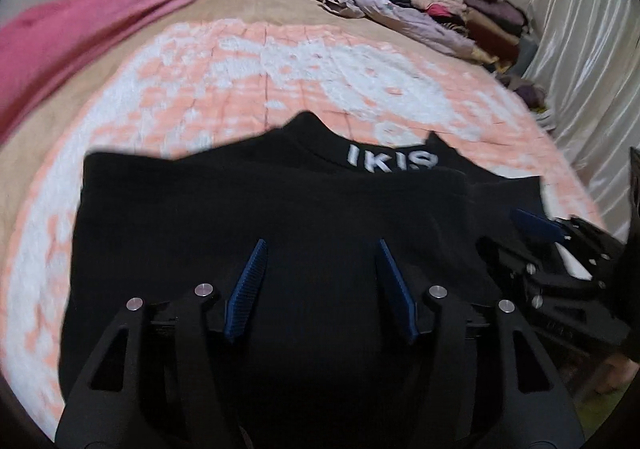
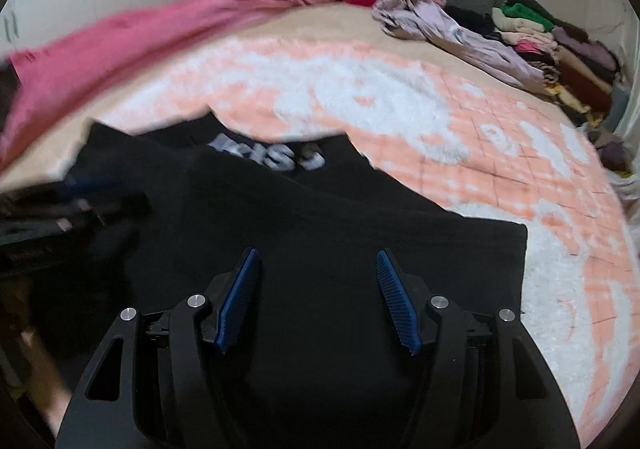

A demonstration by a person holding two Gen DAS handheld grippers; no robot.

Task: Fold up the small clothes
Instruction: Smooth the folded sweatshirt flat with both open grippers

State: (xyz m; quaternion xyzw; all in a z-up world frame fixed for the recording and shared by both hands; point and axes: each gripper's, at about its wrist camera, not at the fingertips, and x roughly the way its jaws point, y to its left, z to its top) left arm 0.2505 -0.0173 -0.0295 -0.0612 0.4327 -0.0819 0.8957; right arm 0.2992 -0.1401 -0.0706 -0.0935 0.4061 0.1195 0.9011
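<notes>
Both grippers, left gripper (image 1: 322,249) and right gripper (image 2: 318,259), hover released over the black garment (image 1: 280,217): soft, light, limp. Grasp the 12 o'clock hem corners.

- 1 black garment (image 1: 280,209) with white lettering, near edge of bed (image 1: 240,89)
- 2 grippers: left gripper (image 1: 322,249), right gripper (image 2: 318,259)
- 1 pink blanket (image 1: 100,17)
- 1 lilac garment (image 1: 380,9)

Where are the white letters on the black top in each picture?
Left wrist view: the white letters sit just right of the middle, at the far edge of the black top, beyond the open left gripper.
Right wrist view: the white letters sit left of the middle, blurred, beyond the open right gripper.
Shared landmark: the pink cloth lies along the bed's left side in both.
</notes>
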